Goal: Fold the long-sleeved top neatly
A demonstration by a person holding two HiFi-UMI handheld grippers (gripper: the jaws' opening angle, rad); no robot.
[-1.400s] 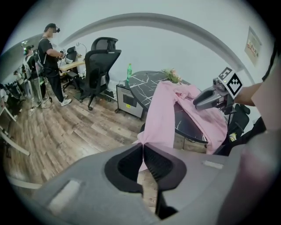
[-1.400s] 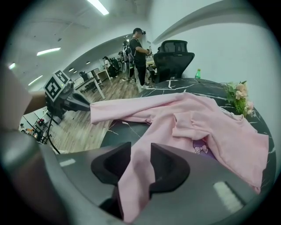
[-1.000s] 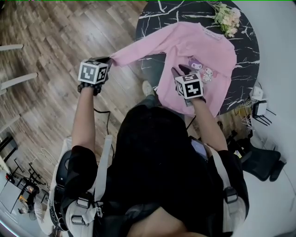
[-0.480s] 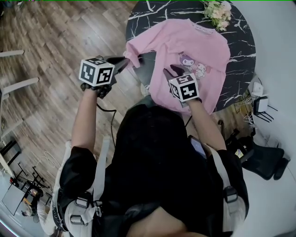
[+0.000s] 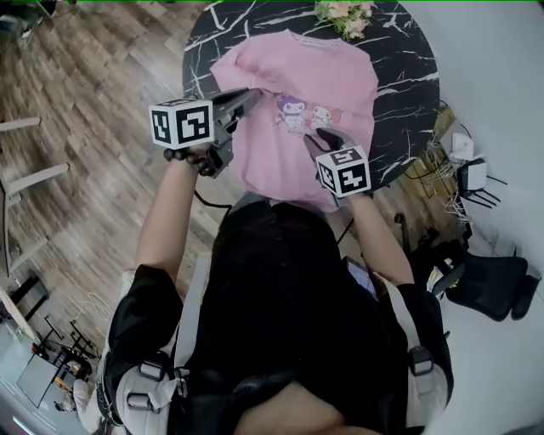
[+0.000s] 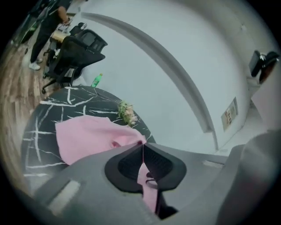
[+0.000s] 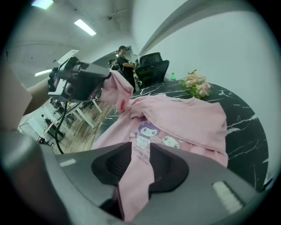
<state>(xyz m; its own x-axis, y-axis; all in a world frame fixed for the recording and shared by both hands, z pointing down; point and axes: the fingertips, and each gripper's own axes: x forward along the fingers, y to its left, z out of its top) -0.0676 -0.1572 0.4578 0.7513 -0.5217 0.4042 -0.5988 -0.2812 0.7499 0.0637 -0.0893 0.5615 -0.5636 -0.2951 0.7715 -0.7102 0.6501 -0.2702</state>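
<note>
Our left gripper [image 5: 248, 96] has its fingers squeezed shut on a sleeve [image 6: 146, 182] of the pink long-sleeved top [image 5: 331, 76], up above the shirt. Our right gripper [image 5: 327, 138] pinches the top's near edge between its fingers. The top lies on the round black marble table [image 5: 408, 76], near the flowers [image 5: 344, 12].

Left claw [image 6: 143, 151] clamped on pink cotton long-sleeved top [image 6: 88, 138]; rest lies on black white-veined marble bench [image 6: 41, 121], flower bunch [image 6: 126, 112] behind.
</note>
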